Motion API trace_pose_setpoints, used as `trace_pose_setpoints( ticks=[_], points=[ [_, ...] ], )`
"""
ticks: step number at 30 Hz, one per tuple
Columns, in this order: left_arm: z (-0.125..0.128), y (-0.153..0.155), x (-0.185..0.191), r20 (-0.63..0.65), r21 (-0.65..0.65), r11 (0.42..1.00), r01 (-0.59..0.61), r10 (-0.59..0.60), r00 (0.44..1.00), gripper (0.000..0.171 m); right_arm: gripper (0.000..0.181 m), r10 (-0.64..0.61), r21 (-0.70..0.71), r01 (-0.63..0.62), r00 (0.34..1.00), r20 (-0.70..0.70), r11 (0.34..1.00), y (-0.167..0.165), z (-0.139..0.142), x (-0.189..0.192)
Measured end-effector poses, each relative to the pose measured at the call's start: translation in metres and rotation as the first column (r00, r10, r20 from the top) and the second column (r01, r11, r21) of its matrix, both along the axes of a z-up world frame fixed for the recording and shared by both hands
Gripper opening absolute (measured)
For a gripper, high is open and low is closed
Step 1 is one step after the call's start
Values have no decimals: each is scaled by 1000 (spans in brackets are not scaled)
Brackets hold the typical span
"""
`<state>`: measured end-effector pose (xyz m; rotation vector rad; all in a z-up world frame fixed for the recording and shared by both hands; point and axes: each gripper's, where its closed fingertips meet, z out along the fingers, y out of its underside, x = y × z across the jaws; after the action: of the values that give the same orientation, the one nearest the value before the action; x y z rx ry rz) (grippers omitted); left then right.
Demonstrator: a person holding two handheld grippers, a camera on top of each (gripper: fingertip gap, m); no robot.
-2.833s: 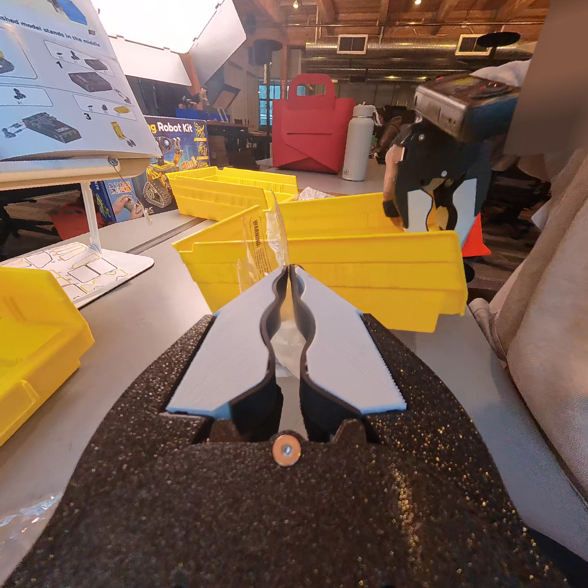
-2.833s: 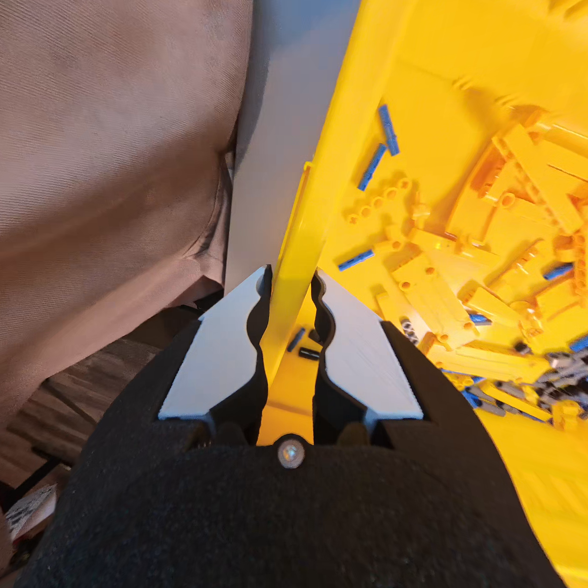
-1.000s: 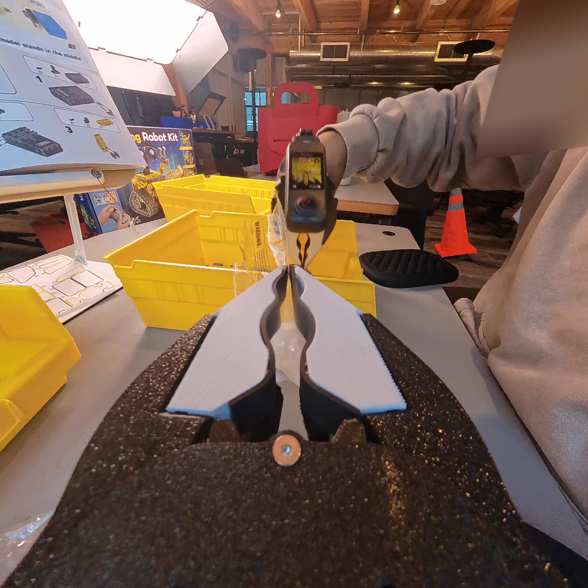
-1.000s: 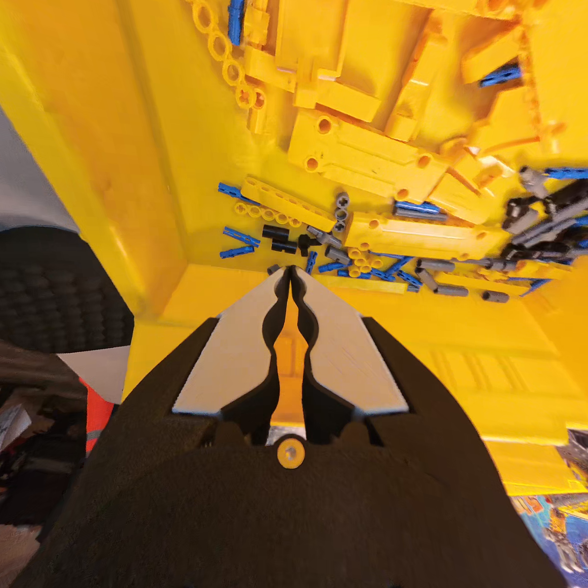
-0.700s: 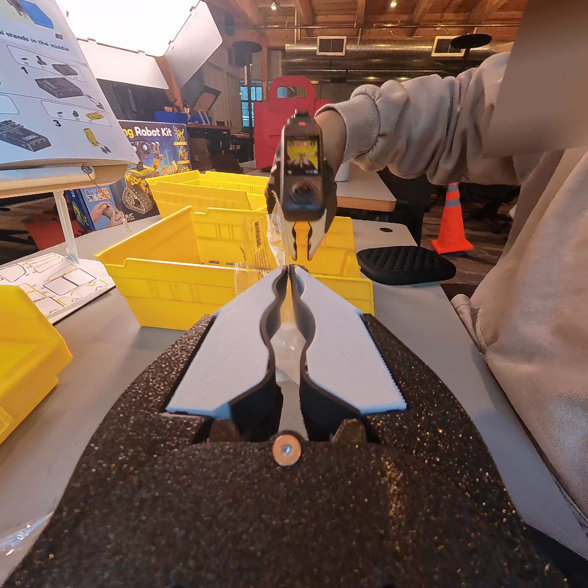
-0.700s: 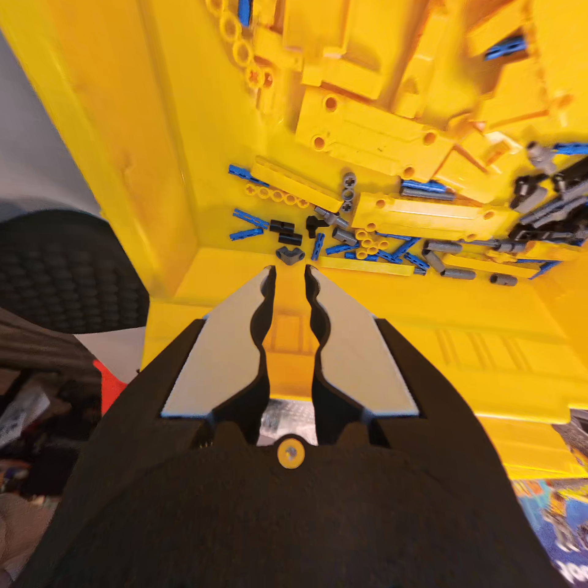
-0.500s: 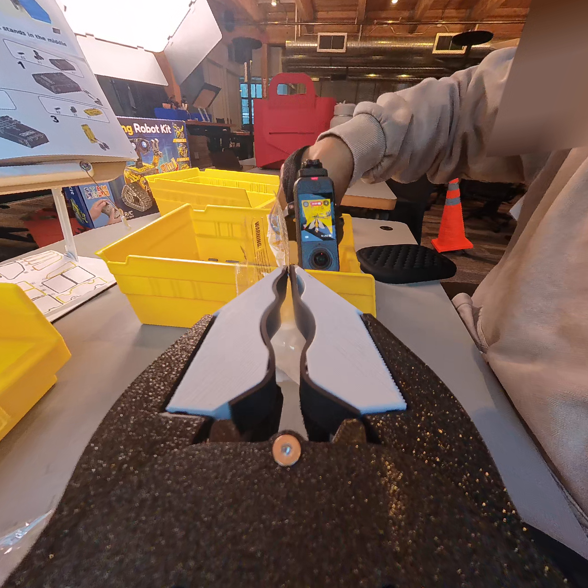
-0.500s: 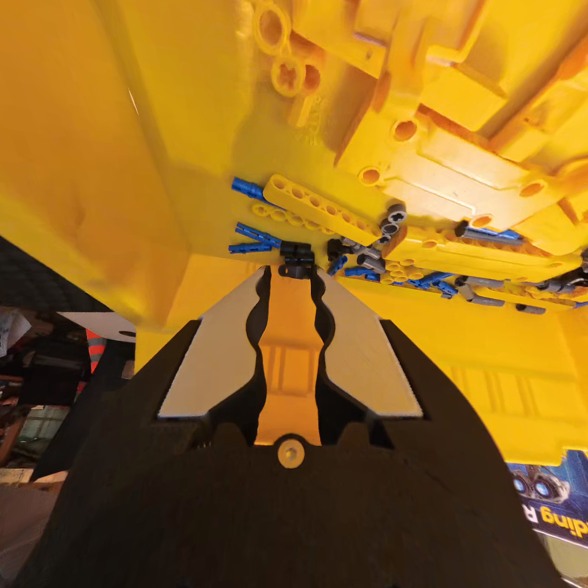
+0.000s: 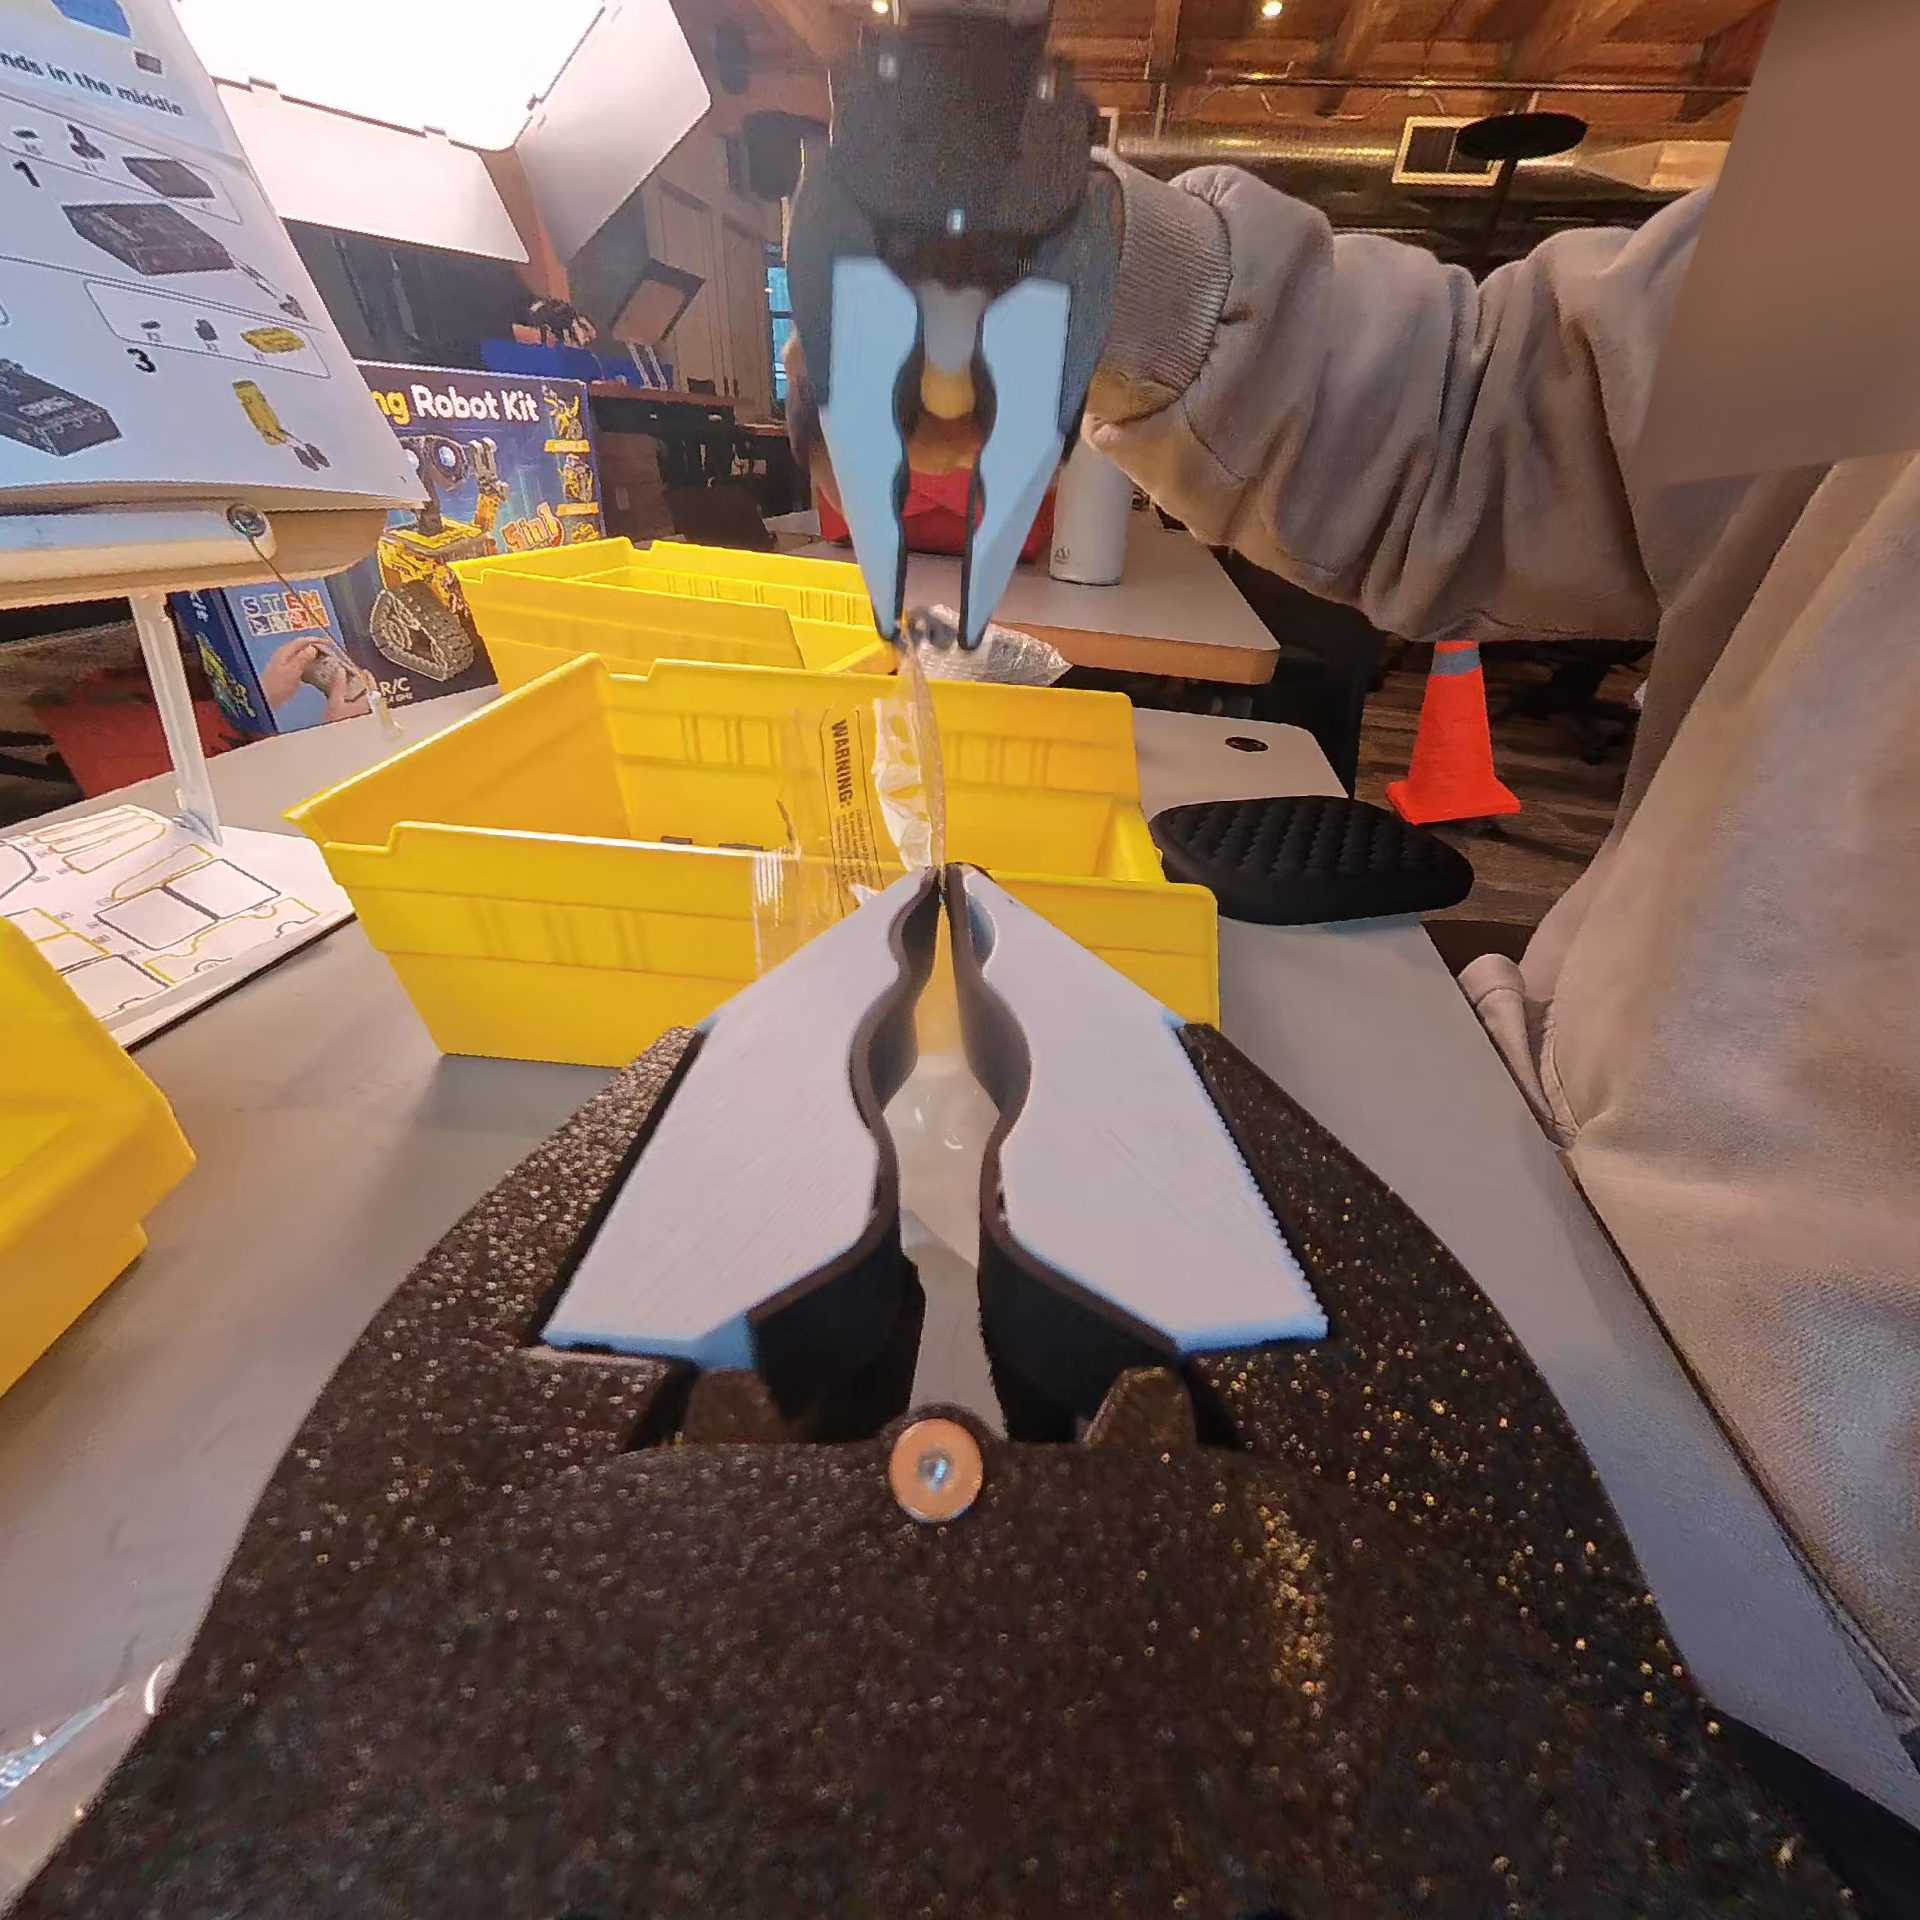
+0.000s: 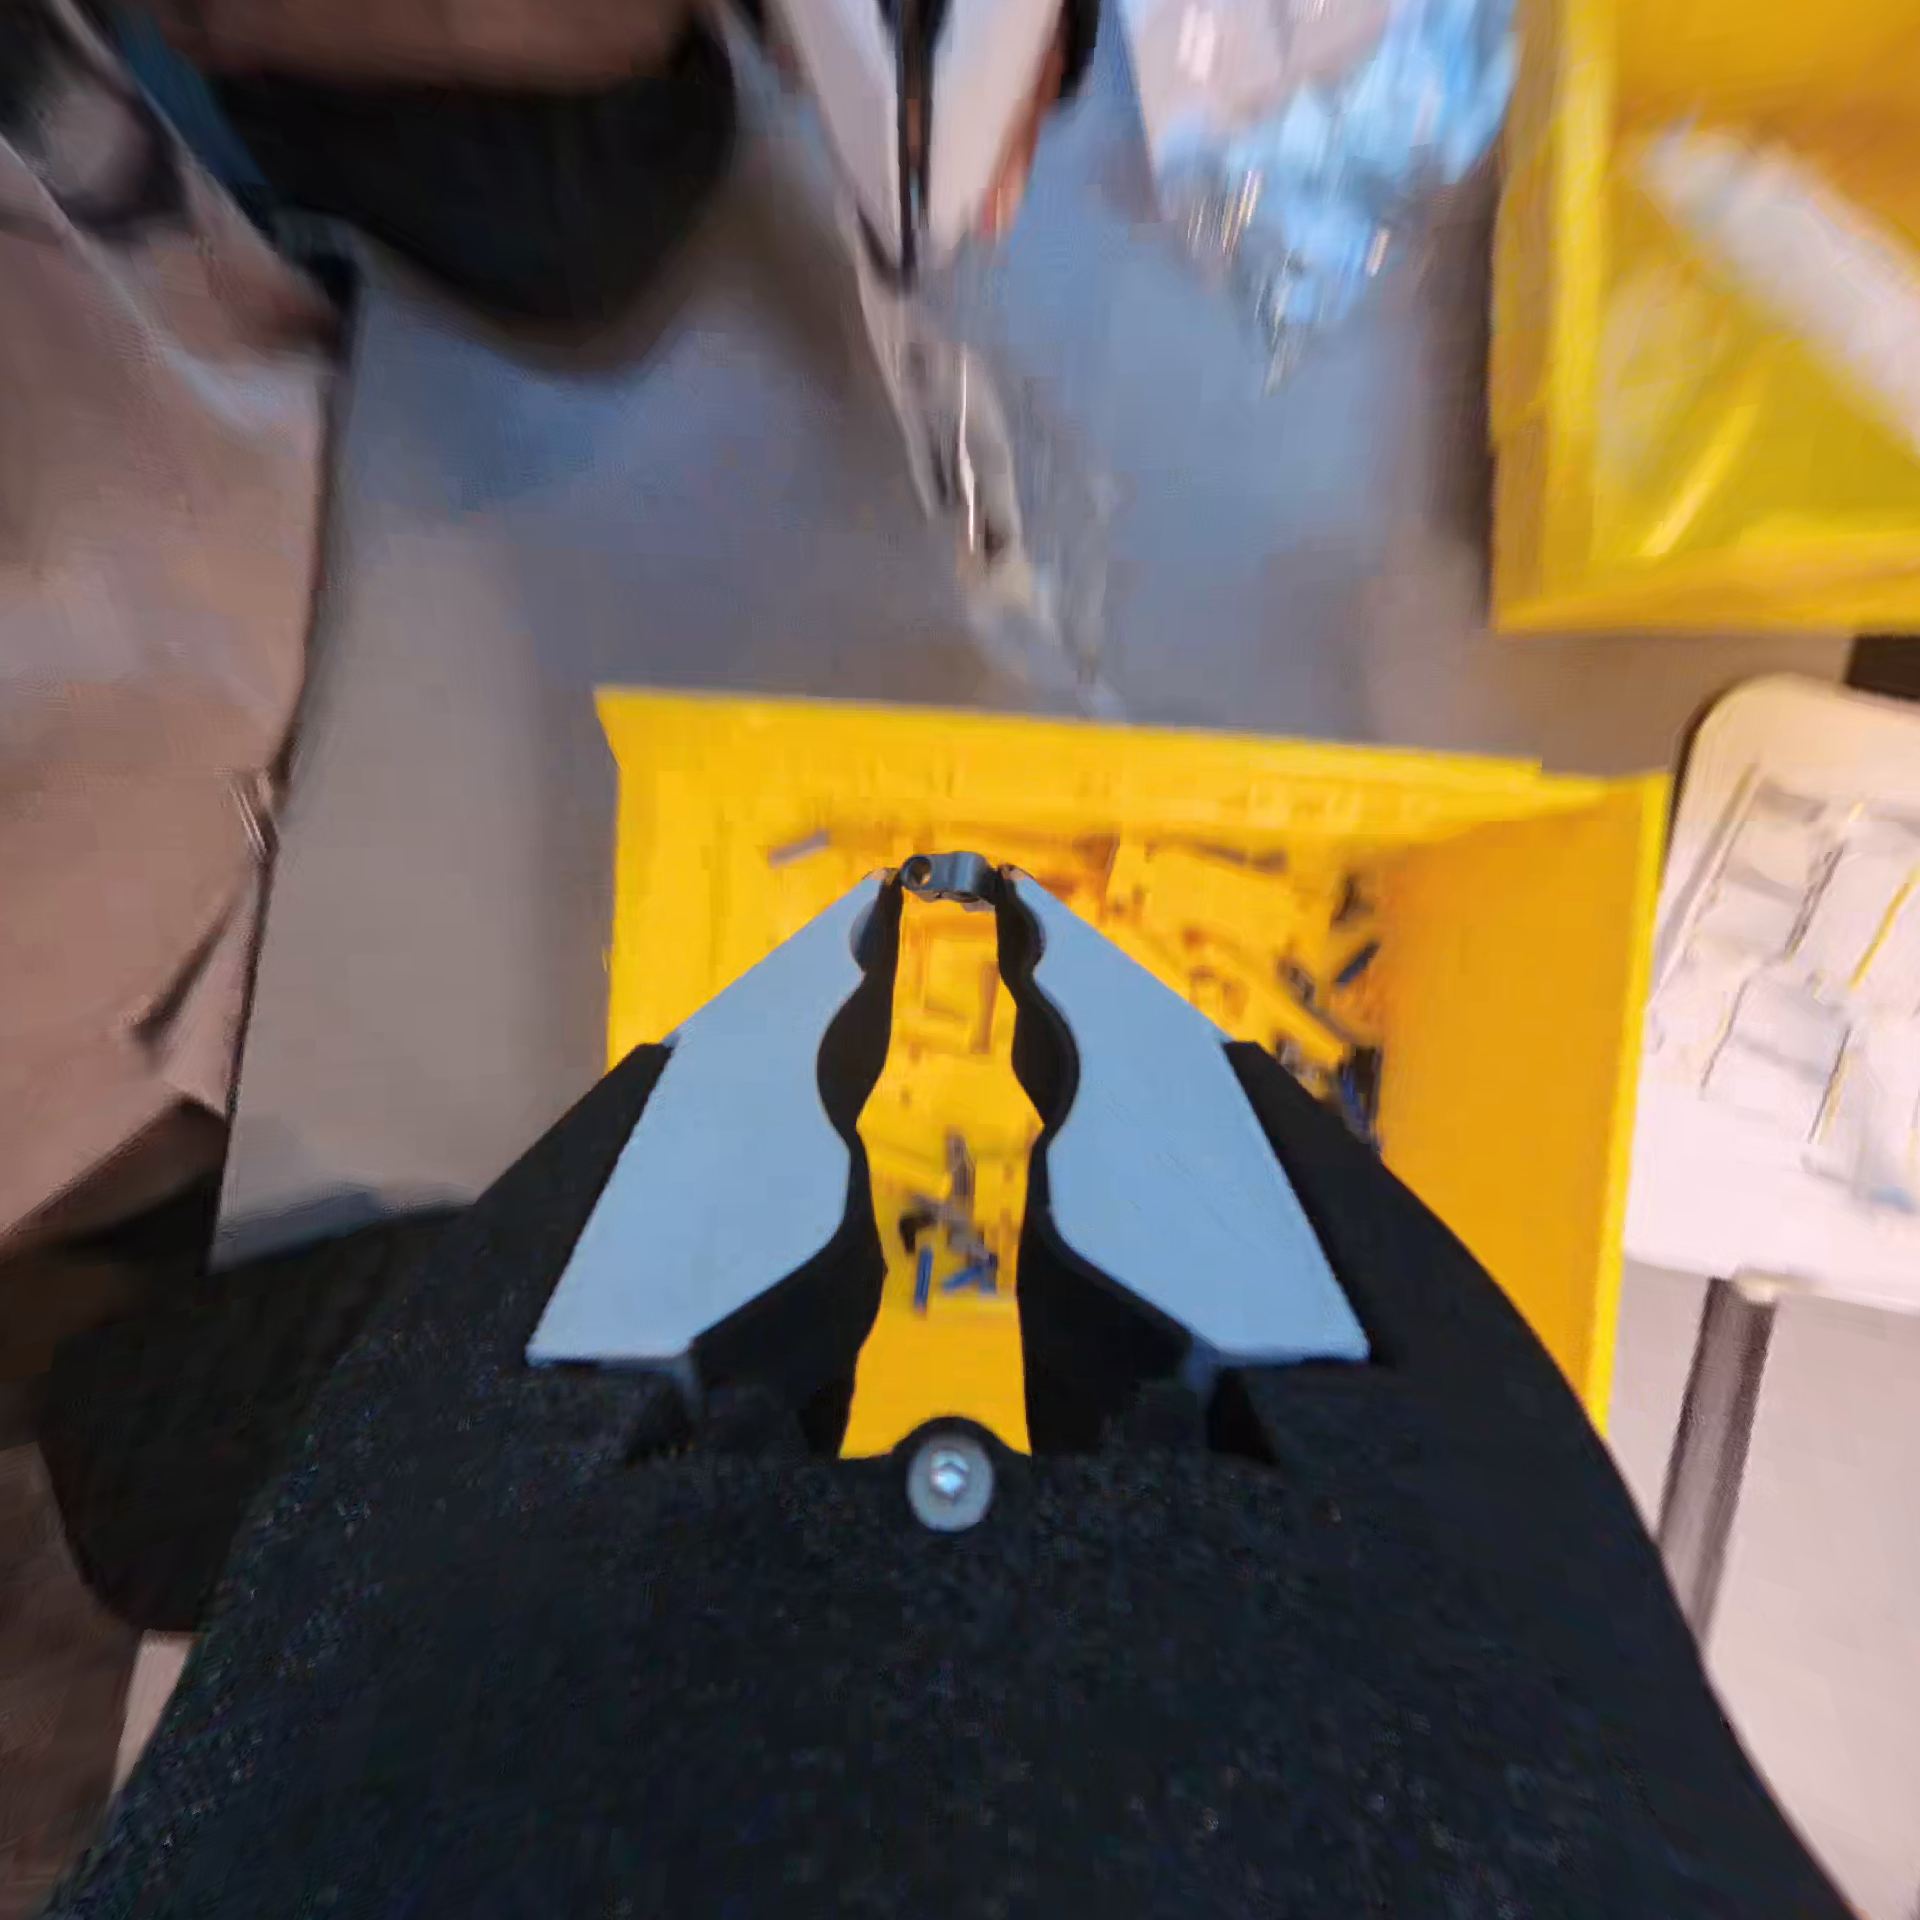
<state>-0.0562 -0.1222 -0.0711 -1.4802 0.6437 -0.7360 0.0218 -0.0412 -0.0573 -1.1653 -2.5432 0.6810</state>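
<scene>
Grey desk (image 9: 312, 1122) is carrying pretty much everything here, in a big open workshop room with wooden ceiling beams. Sitting mid-desk toward the far edge is a yellow bin (image 9: 582, 914) full of small building parts, with more yellow bins (image 9: 644, 608) stacked behind it and another yellow bin (image 9: 62, 1143) poking in at the left edge. An instruction sheet on a stand (image 9: 135, 312) is hanging over the left side, a black textured pad (image 9: 1309, 857) is lying by the right edge, and an orange cone (image 9: 1449, 743) is standing on the floor beyond.

The left gripper (image 9: 943, 883) is staying clenched on a clear plastic bag (image 9: 883, 790), which is sticking up out of its tips in front of the bin. That bag is looking thin, floppy and slippery, so pinching a flat edge seems like the way to go.

The right gripper (image 10: 943, 883) is hovering above the bin, gripping a small dark grey connector piece (image 10: 940, 878) right at its fingertips; it's also showing in the left view, just above the bag's top edge. The piece looks tiny, stiff, light and easy to fumble. The right view is pretty blurry though.
</scene>
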Motion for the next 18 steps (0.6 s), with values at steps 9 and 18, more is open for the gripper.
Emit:
trace_pose_setpoints(
  ticks=[9, 18],
  points=[
    [7, -7, 6, 59, 28, 998, 60, -61, 996, 0, 17, 53, -157, -77, 987, -149, 985, -43, 3, -53],
    [18, -12, 6, 100, 64, 995, 82, -88, 991, 0, 22, 18, -256, -64, 984, -176, 964, -39, 11, -55]
  ],
)
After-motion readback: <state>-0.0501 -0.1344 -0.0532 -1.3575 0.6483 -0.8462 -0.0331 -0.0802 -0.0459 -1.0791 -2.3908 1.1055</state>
